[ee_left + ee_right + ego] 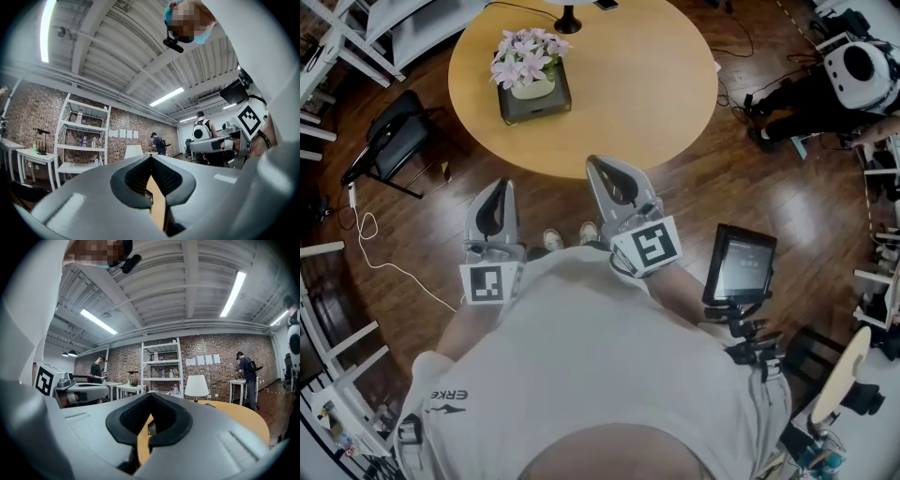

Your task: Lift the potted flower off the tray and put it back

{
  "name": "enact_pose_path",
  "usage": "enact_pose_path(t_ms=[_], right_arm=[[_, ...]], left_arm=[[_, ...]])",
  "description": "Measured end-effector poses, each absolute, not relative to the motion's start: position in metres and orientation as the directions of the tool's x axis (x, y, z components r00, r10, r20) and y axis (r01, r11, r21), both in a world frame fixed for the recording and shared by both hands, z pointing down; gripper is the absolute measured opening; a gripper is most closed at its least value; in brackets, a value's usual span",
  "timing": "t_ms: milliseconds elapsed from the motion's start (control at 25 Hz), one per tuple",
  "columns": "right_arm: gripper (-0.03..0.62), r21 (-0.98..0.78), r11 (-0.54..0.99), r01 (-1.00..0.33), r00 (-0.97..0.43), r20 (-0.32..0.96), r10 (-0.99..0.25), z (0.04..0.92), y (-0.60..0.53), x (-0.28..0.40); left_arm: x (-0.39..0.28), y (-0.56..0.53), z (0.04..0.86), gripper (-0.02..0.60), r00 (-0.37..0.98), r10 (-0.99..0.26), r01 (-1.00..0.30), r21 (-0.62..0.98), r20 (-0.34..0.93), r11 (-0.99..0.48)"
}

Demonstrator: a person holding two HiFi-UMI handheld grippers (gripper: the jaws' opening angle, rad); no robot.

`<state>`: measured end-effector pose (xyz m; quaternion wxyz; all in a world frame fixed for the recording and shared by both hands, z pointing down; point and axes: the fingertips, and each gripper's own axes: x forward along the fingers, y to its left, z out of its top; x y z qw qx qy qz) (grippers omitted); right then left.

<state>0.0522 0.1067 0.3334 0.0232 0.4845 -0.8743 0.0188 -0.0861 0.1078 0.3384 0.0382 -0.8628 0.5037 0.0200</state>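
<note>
The potted flower [528,58] sits on its tray [514,111] by the table's [637,84] far left edge, well ahead of the shut, empty left gripper [495,192] and right gripper [602,169].

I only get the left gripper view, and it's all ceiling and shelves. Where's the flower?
Observer: The potted flower stands in its dark tray on the round table, toward the far left in the head view.
Operator: Is the other gripper grabbing it?
Observer: No. The right gripper is only at the table's near edge, well apart from the tray, with its jaws together on nothing.
</note>
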Motion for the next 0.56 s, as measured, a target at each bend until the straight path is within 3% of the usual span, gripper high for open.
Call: enact_pose_path(t_ms=[560], right_arm=[[0.012, 0.008, 0.524, -0.852, -0.523, 0.049, -0.851, 0.326, 0.090, 0.060]], left_arm=[[-0.075, 0.091, 0.335, 0.002, 0.508, -0.860, -0.861, -0.056, -0.043, -0.505]])
